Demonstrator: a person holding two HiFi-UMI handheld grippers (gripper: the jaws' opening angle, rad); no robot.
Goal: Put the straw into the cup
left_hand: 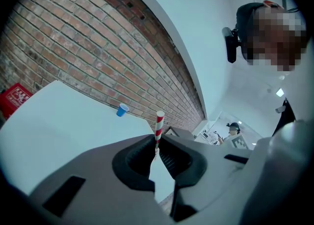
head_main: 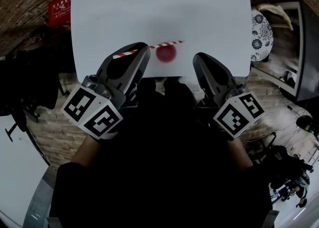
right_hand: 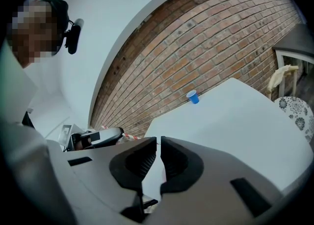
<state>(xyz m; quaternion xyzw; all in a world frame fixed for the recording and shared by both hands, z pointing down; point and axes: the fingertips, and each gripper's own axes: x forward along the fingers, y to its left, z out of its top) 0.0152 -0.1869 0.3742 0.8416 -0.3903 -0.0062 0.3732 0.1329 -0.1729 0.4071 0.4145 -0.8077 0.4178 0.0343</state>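
Note:
A red-and-white striped straw [head_main: 164, 45] is pinched in my left gripper [head_main: 142, 49], which is shut on it near the table's near edge. In the left gripper view the straw [left_hand: 159, 125] sticks up from between the jaws. The small cup [head_main: 166, 53] stands on the white table [head_main: 159, 8] just beyond the straw; it looks red from above and blue from the side [left_hand: 122, 110] [right_hand: 193, 97]. My right gripper [head_main: 199, 58] hovers to the cup's right, jaws together with nothing between them [right_hand: 158, 143]. The right gripper view also catches the left gripper [right_hand: 105, 135] with the straw [right_hand: 128, 135].
A red box [head_main: 60, 8] sits on the brick floor left of the table. A round patterned object [head_main: 260, 30] and a dark-framed piece [head_main: 299, 43] stand at the right. The table's near edge [head_main: 164, 76] runs just under both grippers.

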